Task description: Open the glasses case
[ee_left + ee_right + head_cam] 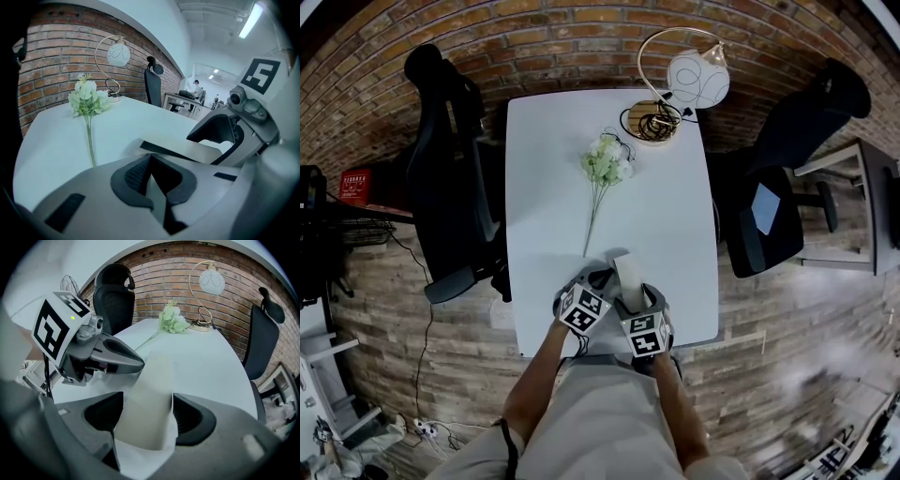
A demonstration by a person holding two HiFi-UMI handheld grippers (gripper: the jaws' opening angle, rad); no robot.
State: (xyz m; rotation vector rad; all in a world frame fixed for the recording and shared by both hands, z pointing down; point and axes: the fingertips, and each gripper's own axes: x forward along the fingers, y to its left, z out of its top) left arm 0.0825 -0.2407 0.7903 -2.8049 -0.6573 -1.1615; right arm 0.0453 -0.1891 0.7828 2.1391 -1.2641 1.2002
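Both meet at lower centre above the desk [562, 169]: right tongs [147, 420] clamp the cream glasses case [627, 272], left tongs [150, 176], pinched together, sit at its side; it appears not yet opened.

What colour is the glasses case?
Cream, almost off-white. The glasses case shows best in the right gripper view.

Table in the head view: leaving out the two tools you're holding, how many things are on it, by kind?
Glasses case: 1
Flower sprig: 1
Lamp: 1
Total: 3
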